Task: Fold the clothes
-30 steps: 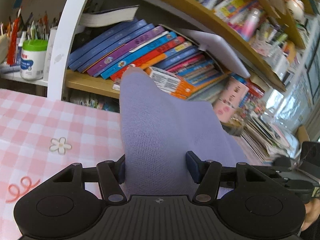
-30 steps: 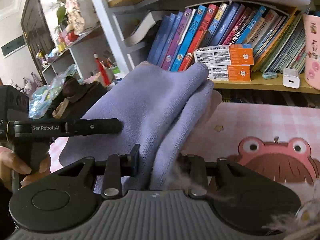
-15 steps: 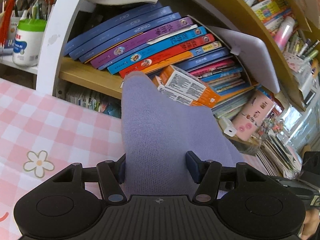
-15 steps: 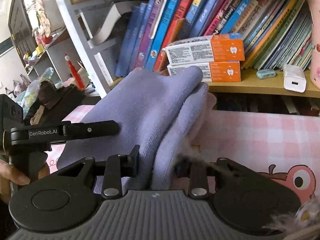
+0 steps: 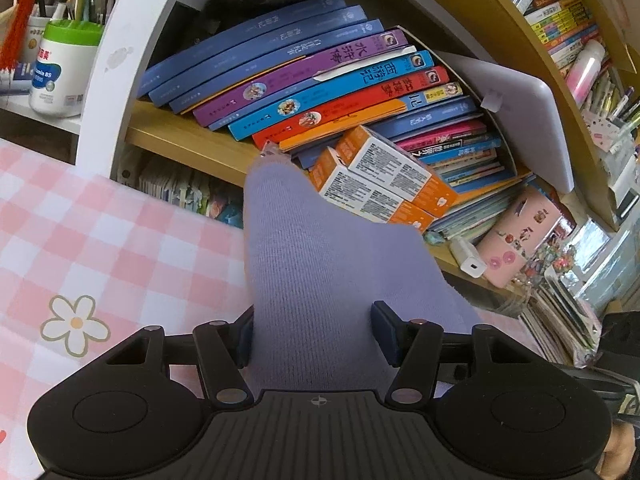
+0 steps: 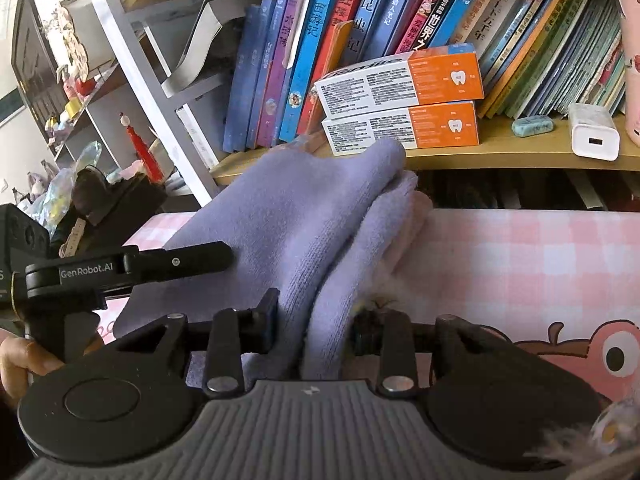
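The left gripper (image 5: 312, 330) grips one edge of the lilac knit (image 5: 320, 280), its pads pressed into a wide bunch of it. The knit stretches across above the pink checked cloth (image 5: 120, 248), in front of the bookshelf (image 6: 480, 152). At its other edge the right gripper (image 6: 316, 320) pinches folded layers between its pads; those jaws have just been opening slightly, the knit between them.

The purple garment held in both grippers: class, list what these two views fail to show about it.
- Left wrist view: the purple garment's lower part, hidden behind the left gripper.
- Right wrist view: its near end, hidden by the right gripper; its type, too bunched to tell.
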The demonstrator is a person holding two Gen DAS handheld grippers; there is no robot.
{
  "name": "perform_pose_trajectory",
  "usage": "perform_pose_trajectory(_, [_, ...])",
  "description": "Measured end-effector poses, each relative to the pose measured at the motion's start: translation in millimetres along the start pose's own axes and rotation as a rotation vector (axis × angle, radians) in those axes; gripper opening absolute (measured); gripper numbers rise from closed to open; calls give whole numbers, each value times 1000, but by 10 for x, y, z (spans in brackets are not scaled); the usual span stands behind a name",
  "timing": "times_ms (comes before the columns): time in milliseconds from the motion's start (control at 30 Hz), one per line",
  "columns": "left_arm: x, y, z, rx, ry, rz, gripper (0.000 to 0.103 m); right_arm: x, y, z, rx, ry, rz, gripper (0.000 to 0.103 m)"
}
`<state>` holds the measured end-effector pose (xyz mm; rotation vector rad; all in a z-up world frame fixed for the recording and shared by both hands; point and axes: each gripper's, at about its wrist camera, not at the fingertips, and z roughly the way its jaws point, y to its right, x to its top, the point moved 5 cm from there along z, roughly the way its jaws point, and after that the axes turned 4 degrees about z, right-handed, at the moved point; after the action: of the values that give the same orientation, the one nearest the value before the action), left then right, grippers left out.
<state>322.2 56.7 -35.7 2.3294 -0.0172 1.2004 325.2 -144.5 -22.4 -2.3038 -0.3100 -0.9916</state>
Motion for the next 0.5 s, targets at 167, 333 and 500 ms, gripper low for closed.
perform_pose_trajectory(167, [12,-18,-151,79,62,16,77,-42,-5,-85,-101,72,-55,62])
perform_pose_trajectory(333, [56,127,-633,125,199,106,86,-135,-179,-410,-222,159,-154,70])
perform_pose_trajectory(500, [-166,355,-1026,208,237,184,96,-392,-391,-744,-312,235,-156,75])
